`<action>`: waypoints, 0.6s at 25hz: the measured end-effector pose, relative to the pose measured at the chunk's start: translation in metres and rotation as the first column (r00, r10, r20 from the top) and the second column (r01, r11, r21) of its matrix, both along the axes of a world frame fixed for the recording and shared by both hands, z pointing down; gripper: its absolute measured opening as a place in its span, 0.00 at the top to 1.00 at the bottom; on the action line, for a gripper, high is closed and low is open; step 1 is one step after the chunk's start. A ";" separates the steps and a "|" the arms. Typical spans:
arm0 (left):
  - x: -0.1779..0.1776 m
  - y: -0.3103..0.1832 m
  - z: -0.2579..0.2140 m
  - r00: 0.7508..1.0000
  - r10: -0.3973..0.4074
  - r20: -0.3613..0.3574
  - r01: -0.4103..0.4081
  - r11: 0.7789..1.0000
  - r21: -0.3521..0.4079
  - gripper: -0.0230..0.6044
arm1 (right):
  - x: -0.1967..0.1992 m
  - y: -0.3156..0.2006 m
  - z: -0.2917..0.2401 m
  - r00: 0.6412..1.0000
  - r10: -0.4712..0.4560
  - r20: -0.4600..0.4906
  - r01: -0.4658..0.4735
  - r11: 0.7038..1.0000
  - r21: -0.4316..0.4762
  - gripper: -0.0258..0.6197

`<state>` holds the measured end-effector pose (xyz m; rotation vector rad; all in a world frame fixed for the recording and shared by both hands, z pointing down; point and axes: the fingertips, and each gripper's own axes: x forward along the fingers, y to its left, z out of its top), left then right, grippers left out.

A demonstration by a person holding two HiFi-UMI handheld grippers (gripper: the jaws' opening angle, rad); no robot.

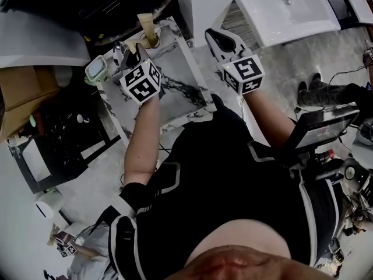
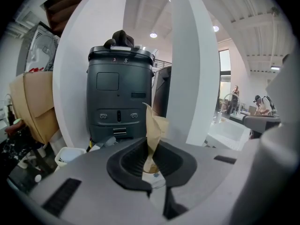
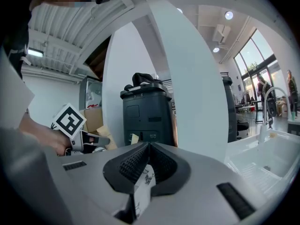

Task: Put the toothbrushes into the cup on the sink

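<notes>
My left gripper (image 1: 133, 51) hovers over the far end of a marble-patterned table (image 1: 180, 69). Its jaws are shut on a tan paper toothbrush package (image 2: 153, 130), which sticks up from between the pads. In the head view the package (image 1: 147, 29) rises just beyond the fingertips. My right gripper (image 1: 214, 38) hangs past the table's right edge, shut with nothing in it; its pads (image 3: 159, 161) meet. The white sink (image 1: 285, 7) lies at the far right, with a faucet (image 3: 265, 111). I cannot make out a cup on it.
A black bin (image 2: 120, 95) stands straight ahead between white pillars (image 2: 194, 64). A white tub with a greenish rim (image 1: 96, 69) sits at the table's left corner. Cardboard boxes (image 1: 20, 98) and cluttered shelves fill the left. Equipment and cables crowd the floor at right (image 1: 326, 127).
</notes>
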<state>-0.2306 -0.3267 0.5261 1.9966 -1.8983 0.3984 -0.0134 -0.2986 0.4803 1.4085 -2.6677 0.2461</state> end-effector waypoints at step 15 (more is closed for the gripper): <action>0.002 -0.012 0.049 0.996 -0.085 0.002 0.085 0.993 -0.080 0.91 | -0.012 -0.003 0.019 0.995 -0.098 -0.006 0.098 0.995 -0.001 0.92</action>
